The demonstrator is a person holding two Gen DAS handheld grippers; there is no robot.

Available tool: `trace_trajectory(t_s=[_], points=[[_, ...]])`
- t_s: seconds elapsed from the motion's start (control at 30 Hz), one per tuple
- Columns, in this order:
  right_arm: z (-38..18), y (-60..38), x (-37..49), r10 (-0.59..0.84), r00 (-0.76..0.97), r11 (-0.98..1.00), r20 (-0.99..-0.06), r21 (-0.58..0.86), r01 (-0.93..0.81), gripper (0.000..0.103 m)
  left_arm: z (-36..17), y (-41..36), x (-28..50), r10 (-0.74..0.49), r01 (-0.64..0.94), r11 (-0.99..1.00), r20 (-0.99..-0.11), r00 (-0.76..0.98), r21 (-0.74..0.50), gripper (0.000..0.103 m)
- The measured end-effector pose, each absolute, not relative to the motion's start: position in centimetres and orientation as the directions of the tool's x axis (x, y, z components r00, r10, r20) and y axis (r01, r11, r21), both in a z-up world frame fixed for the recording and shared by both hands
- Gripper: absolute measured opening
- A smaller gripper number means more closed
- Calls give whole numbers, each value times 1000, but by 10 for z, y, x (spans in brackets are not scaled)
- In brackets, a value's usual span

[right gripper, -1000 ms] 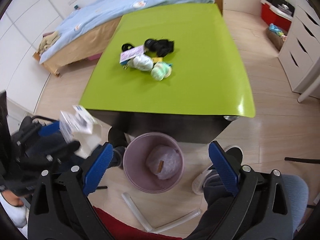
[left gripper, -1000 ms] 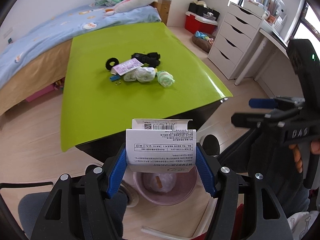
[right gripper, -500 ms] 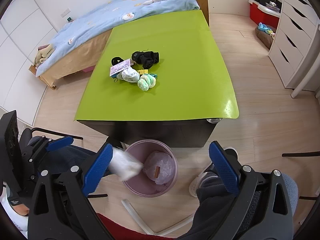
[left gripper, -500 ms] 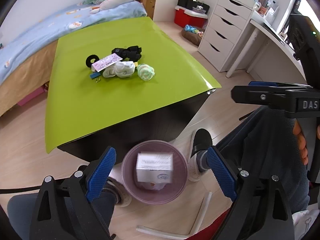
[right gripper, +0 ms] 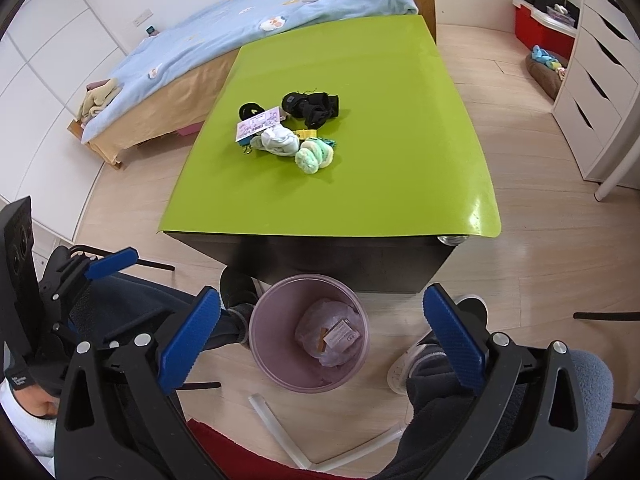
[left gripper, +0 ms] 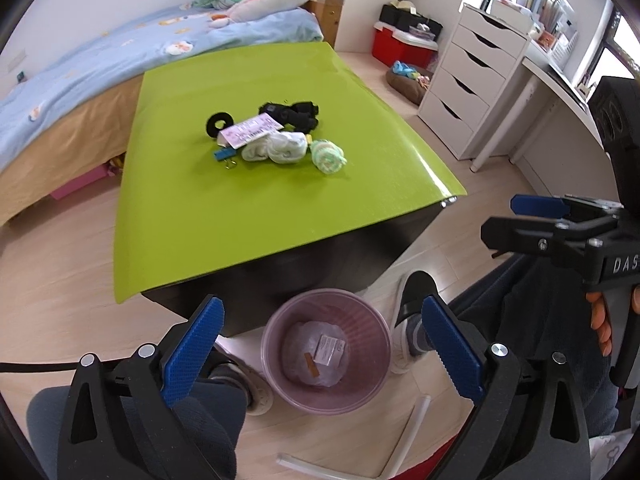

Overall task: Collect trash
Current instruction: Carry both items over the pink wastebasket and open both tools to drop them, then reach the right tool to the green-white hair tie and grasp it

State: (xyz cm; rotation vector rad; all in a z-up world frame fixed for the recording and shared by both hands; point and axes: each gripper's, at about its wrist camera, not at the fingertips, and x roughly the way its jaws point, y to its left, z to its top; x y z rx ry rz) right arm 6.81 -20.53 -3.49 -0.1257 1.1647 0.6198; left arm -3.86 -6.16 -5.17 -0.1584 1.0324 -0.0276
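Note:
A pink waste bin [left gripper: 276, 376] stands on the floor in front of the green table [left gripper: 168, 216]. In it lies a small white box [left gripper: 330, 350] on a clear bag. My left gripper [left gripper: 322, 308] hangs above the bin, its jaws opening with nothing between them. My right gripper [right gripper: 322, 294] is also over the bin [right gripper: 272, 360] and open, empty; the box [right gripper: 342, 334] shows below it. On the table sit a pink leaflet [left gripper: 250, 131], a white crumpled bundle [left gripper: 280, 148], a green-white ball [left gripper: 328, 156], black cloth items [left gripper: 294, 112] and a black ring [left gripper: 219, 121].
The person's legs and shoes [left gripper: 414, 292] flank the bin. A white tube frame [right gripper: 276, 424] lies on the floor near me. A bed [left gripper: 80, 80] stands left of the table, white drawers [left gripper: 472, 80] and a red box [left gripper: 400, 46] to the right.
My left gripper opened and let go of the white box, which dropped into the pink bin. The right gripper stayed open above the bin.

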Motion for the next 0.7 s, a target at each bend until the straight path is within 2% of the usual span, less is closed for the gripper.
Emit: trace_trajectory(t_s=[0.7], points=[[-47, -144, 141, 376, 208, 804, -903, 207, -557, 100, -27, -22, -23, -60, -138, 976, -814, 578, -170, 95]])
